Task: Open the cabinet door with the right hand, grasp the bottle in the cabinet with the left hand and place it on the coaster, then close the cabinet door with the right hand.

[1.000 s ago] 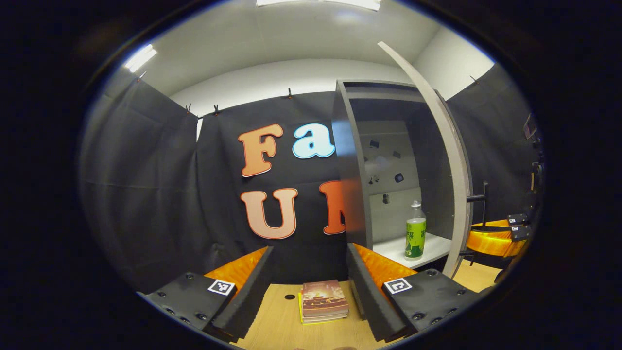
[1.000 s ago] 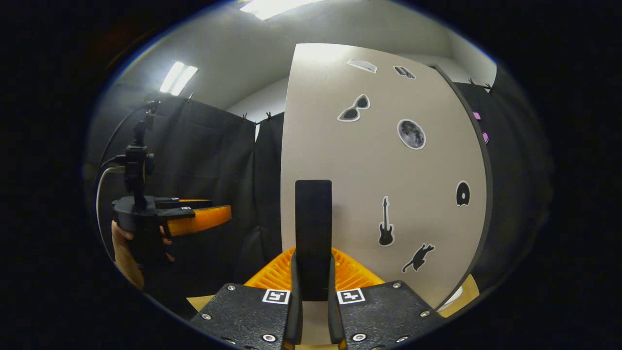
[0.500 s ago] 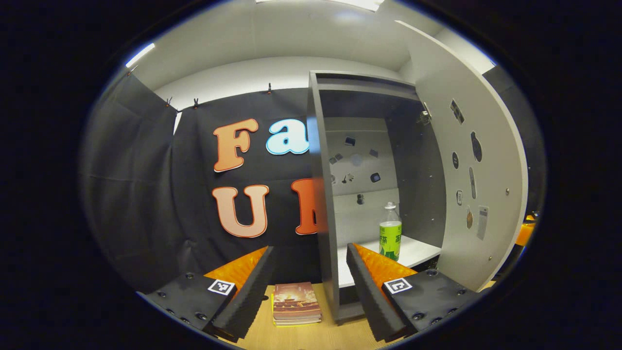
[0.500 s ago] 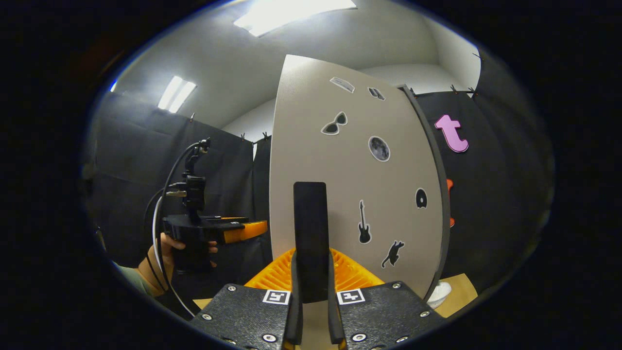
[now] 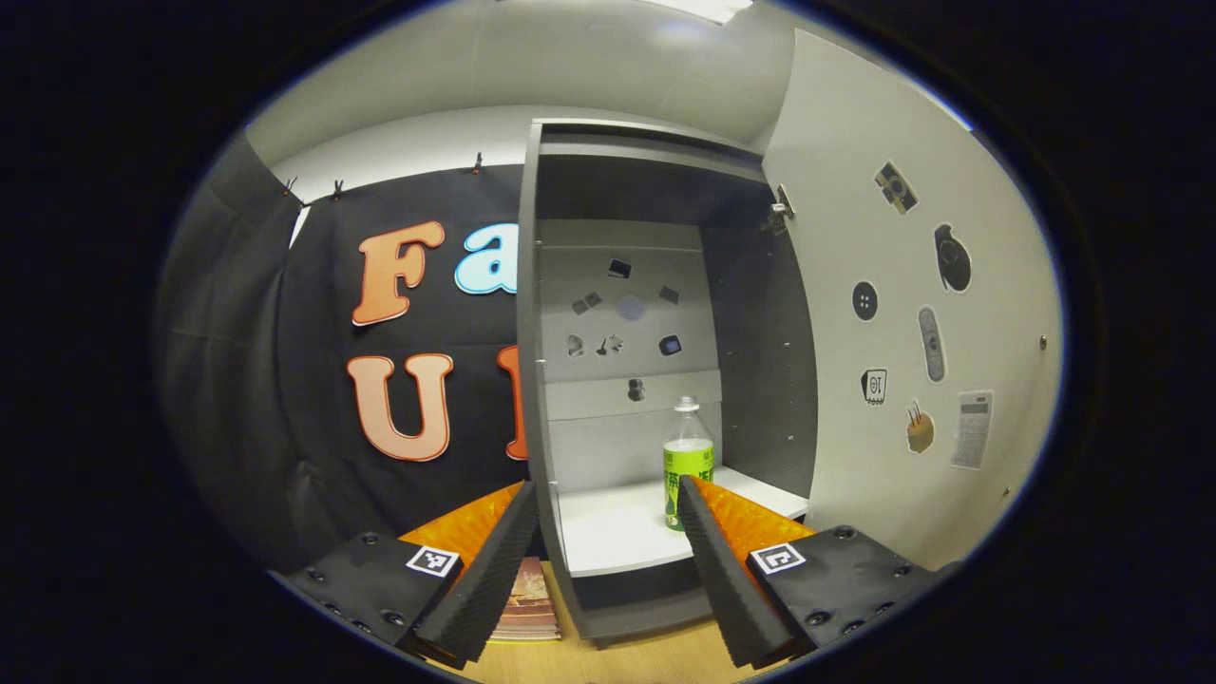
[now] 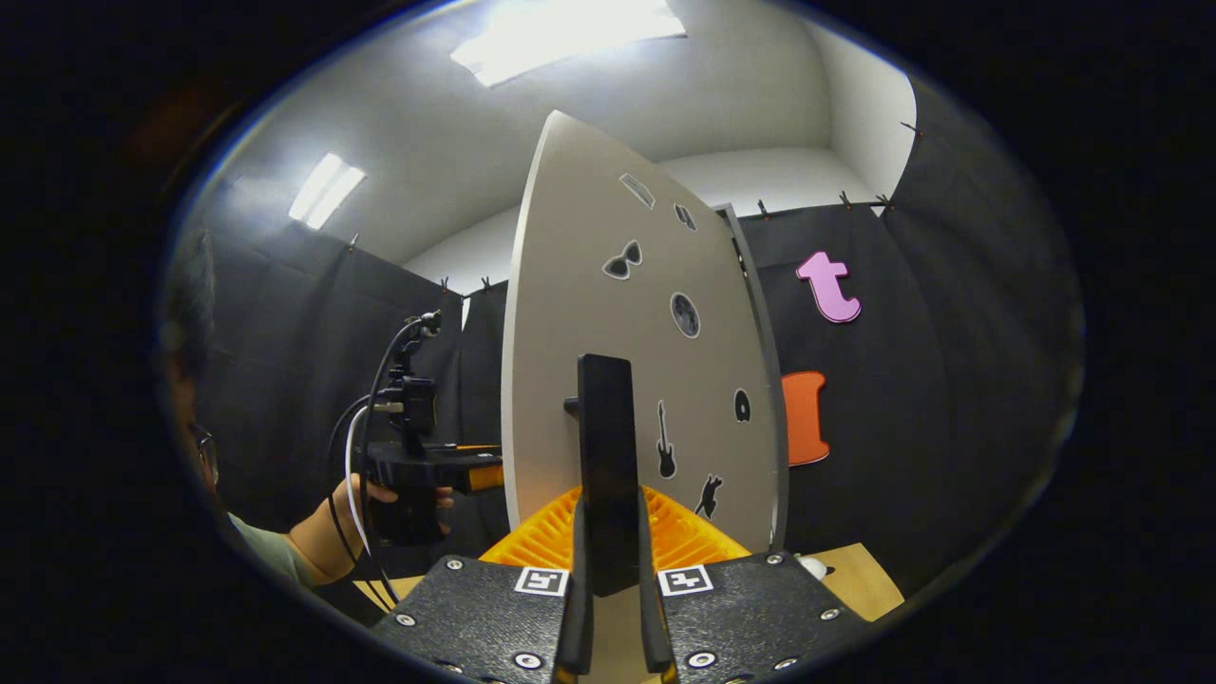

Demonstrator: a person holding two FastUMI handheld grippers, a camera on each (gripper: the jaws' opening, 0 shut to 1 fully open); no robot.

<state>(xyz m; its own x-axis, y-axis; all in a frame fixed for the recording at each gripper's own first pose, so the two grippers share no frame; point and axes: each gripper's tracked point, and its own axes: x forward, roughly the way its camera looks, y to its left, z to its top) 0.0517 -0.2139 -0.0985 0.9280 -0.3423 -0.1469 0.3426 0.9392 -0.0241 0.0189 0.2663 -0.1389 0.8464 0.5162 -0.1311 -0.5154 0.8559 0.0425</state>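
White ceiling [image 6: 570, 142], ceiling lights [image 6: 560, 28], wooden tabletop [image 5: 617, 660].

— Left gripper [image 5: 608, 560]? 
— Held level, fingers spread wide, nothing between the ridged pads [image 5: 494, 560]. Seen from the right gripper view, carried in a hand [image 6: 366, 494] wrapped round its grip, forearm extended.

— Right gripper [image 6: 611, 570]? 
— Closed tight on the door handle [image 6: 608, 475], both fingers pressing its sides.

Matt grey cabinet door [image 5: 912, 285], clear plastic bottle [image 5: 688, 456], wood-grain table [image 5: 608, 660], ribbed orange gripper fingers [image 5: 736, 518]
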